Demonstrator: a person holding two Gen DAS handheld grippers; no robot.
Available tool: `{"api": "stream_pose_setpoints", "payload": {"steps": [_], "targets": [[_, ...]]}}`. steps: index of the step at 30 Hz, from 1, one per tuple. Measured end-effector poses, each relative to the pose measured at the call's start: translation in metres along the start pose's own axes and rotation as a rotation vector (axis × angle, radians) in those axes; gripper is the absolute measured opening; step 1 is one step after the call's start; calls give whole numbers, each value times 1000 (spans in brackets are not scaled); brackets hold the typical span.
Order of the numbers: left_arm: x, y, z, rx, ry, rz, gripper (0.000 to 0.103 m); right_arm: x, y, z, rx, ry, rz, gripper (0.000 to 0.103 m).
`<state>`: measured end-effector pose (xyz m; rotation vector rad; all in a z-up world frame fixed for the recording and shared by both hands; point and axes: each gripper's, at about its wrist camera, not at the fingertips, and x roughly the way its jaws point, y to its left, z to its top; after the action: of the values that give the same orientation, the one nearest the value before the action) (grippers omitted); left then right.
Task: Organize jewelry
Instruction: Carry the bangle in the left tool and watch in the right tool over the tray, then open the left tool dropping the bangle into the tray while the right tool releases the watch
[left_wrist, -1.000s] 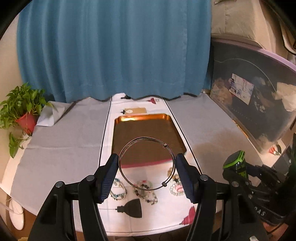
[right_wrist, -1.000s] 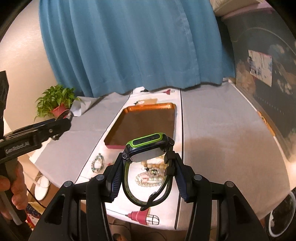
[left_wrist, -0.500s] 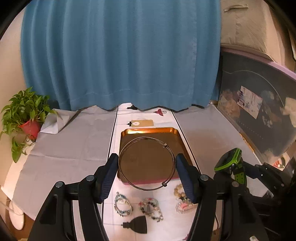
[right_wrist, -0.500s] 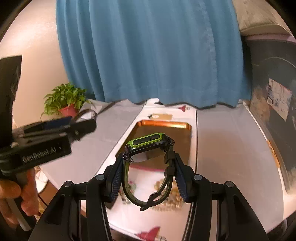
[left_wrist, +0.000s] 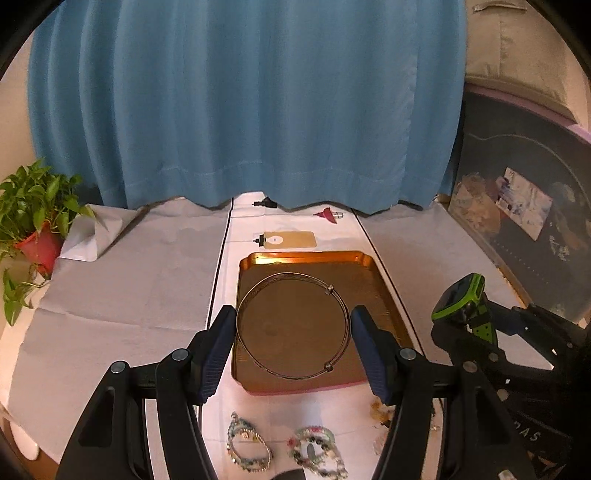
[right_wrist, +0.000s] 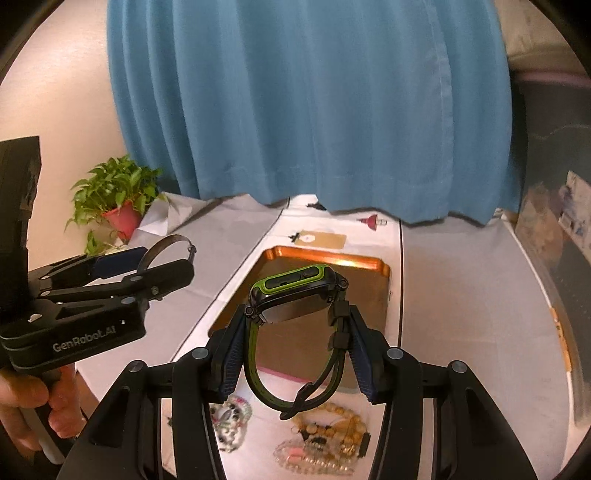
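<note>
Blue curtain (left_wrist: 251, 110) behind table; potted plant (left_wrist: 33, 225) at left edge; grey cloth (left_wrist: 122, 280) under white runner (left_wrist: 343, 236).

Copper-orange tray (left_wrist: 384, 291), green-and-black watch (right_wrist: 295, 291), plain blue curtain (left_wrist: 251, 103).

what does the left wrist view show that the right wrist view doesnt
Only the left wrist view: the whole silver bangle clamped in the left claw, seen as a full ring, and two beaded bracelets side by side on the cloth.

Only the right wrist view: the person's hand on the left claw's handle, and the pale bead strands below the watch.

Both: the copper tray holding nothing, the blue curtain, the potted plant, and the green-and-black watch gripped by the right claw.
</note>
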<state>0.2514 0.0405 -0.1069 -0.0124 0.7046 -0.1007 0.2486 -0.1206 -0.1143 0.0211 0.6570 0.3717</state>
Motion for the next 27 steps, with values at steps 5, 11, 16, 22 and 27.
{"api": "stream_pose_setpoints", "payload": {"steps": [5, 11, 16, 22, 27], "targets": [[35, 8, -4, -19, 32, -17, 60, 31, -15, -6, 19, 9, 23, 51], [76, 18, -20, -68, 106, -5, 60, 78, -30, -23, 23, 44, 40, 51], [110, 22, -29, -59, 142, 14, 60, 116, -35, -33, 14, 118, 34, 51], [157, 26, -47, -61, 280, 19, 60, 152, -43, -43, 51, 221, 9, 51], [168, 33, -63, -77, 325, 28, 60, 162, -49, -53, 73, 248, -6, 52]]}}
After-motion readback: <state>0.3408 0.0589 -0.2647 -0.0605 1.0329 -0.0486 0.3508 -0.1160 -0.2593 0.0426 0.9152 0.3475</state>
